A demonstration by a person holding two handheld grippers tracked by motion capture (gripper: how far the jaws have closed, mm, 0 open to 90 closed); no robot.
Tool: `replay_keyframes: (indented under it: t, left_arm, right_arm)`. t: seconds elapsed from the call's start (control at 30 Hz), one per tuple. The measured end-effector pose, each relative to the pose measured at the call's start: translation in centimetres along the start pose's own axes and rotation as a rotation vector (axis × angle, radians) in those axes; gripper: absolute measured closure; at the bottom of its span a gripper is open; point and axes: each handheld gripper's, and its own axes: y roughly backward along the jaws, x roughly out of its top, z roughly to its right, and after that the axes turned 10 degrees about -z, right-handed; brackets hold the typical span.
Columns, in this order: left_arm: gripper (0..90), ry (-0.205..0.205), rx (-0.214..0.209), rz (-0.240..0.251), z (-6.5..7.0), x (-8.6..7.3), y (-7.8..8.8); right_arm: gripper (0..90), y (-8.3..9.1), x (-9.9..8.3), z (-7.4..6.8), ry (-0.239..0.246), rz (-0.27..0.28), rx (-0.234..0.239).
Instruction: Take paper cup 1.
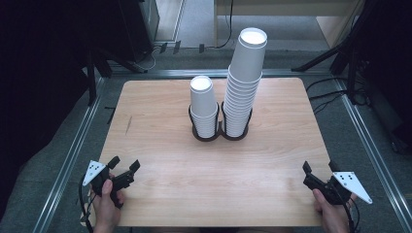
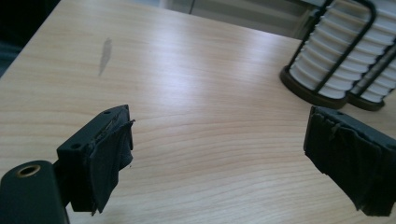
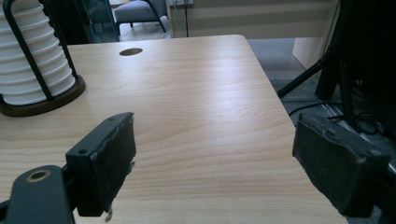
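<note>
A wooden table (image 1: 160,160) seen from above. At its near left corner a hand holds the left tongs (image 1: 125,166), jaws spread wide with nothing between them. Ahead and to the right of these tongs, at the table's middle, stands a short stack of white paper cups (image 1: 203,107) in a black wire holder (image 1: 221,134). Touching beside it stands a taller stack (image 1: 242,82). At the near right corner, well apart from both stacks, a hand holds the right tongs (image 1: 318,171), jaws also spread and empty.

Wooden table (image 2: 196,93): beneath both jaw pairs. Dark smudge (image 2: 105,56): beyond the left gripper's (image 2: 219,140) left jaw. Round hole (image 3: 130,51): far ahead of the right gripper's (image 3: 215,154) jaws. Tripod leg (image 3: 303,79): beyond its right jaw.
</note>
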Motion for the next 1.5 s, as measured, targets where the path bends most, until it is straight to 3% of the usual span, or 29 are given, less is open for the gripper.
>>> replay_keyframes:
  t: [0.1,0.17,0.4,0.53,0.67,1.03,1.37,1.5]
  left_arm:
    - [7.6,0.04,-0.01,-0.004,-0.5,0.2,-0.1]
    - [1.8,0.045,-0.036,-0.005,-0.6,0.2,-0.2]
    - [1.8,0.019,-0.033,-0.02,-0.2,0.1,-0.1]
    - [1.8,-0.005,-0.021,-0.028,0.1,0.0,-0.1]
    - [1.8,-0.017,-0.005,-0.031,0.4,-0.1,-0.1]
    - [1.8,-0.025,-0.003,-0.032,0.4,-0.2,-0.2]
    - [1.8,-0.036,0.049,-0.051,0.8,0.2,-0.4]
    - [1.8,-0.03,0.027,-0.06,1.2,0.5,-0.6]
  right_arm:
    - [13.5,0.0,0.0,0.0,0.0,0.0,0.021]
    - [13.5,-0.1,0.1,0.0,0.015,-0.003,0.027]
    - [13.6,-0.5,0.7,-0.1,0.042,-0.032,0.026]
    - [13.6,-0.3,1.4,-0.5,0.001,-0.021,0.043]
    - [13.6,0.0,3.3,-1.8,-0.016,-0.012,0.089]
    - [13.7,0.8,8.1,-5.6,0.074,0.019,0.168]
    - [13.0,0.6,11.7,-8.0,0.1,0.051,0.204]
    - [11.3,0.6,12.8,-8.9,0.124,0.059,0.214]
